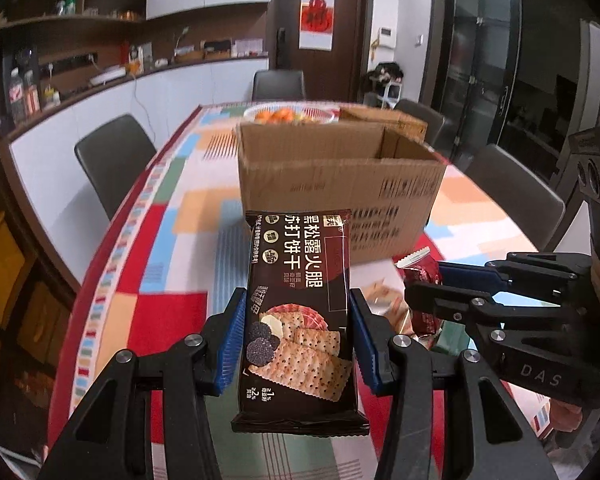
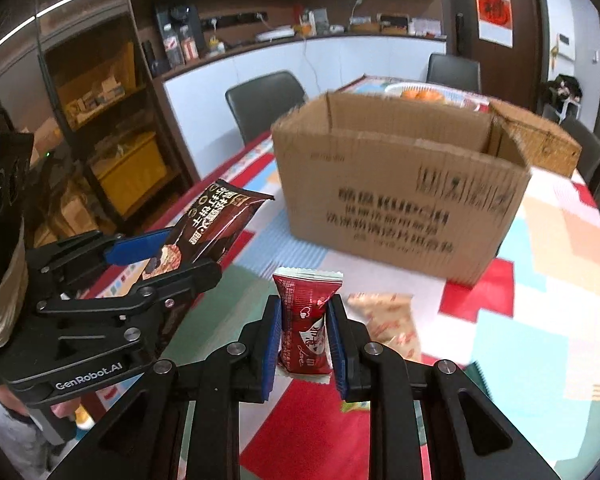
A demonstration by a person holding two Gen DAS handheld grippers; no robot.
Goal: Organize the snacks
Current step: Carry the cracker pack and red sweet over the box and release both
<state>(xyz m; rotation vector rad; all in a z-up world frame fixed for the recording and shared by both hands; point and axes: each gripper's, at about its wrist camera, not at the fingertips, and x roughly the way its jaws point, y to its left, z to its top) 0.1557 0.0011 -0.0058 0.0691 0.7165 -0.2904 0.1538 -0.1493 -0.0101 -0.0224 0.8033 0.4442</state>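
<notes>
A: What's the largest thing on the table [image 1: 168, 312]?

B: One open cardboard box [image 1: 332, 184], standing upright on the patchwork tablecloth toward the middle, its top flaps folded out. Behind it sits one bowl of orange fruit [image 1: 288, 114].

A: How many chairs?

B: Four dark chairs show in the left wrist view: one [image 1: 112, 160] on the left side, one at the far end, two on the right.

A: And the snacks?

B: Three packets. One dark cracker packet [image 1: 300, 320], one small red packet [image 2: 306, 320], and one pale orange-printed packet [image 2: 392, 324] lying flat on the cloth just in front of the box.

A: Who holds what?

B: The left gripper [image 1: 298, 340] has its two blue pads pressed against the long sides of the cracker packet, which is lifted above the table, near the front of the box. The right gripper [image 2: 304, 340] pinches the red packet upright between its pads, just beside the pale packet.

A: Are the two grippers close?

B: Side by side, near each other, not touching.
</notes>
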